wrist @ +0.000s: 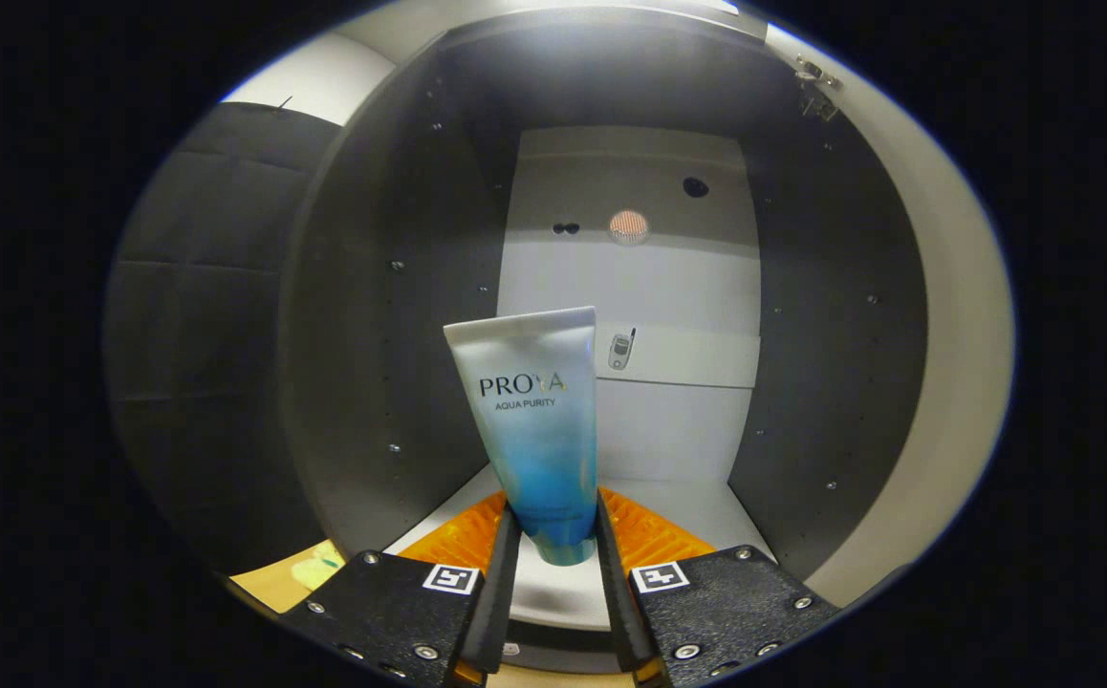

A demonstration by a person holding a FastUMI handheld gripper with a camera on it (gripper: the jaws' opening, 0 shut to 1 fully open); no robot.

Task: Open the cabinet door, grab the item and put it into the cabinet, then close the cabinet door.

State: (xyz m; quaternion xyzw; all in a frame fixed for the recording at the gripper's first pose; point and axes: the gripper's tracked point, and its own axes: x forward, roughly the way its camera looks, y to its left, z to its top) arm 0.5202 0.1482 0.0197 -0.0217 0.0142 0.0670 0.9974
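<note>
While the gripper [553, 535] sits low centre of frame, both fingers press the lower end of the tube [536, 420], held upright. Tube stands inside the open cabinet [372, 315], above its floor, door [955, 315] at right.

tube [539, 420] upright between tongs [553, 535] | inside cabinet [372, 315] | back panel [678, 287] behind

My gripper [553, 535] pinches a smooth, satiny plastic tube [534, 420] at centre frame between both fingers. Around it, the cabinet [372, 315] walls look like matt laminated board dotted with shiny metal screws. Upper right, a bright metal hinge [816, 91].
</note>
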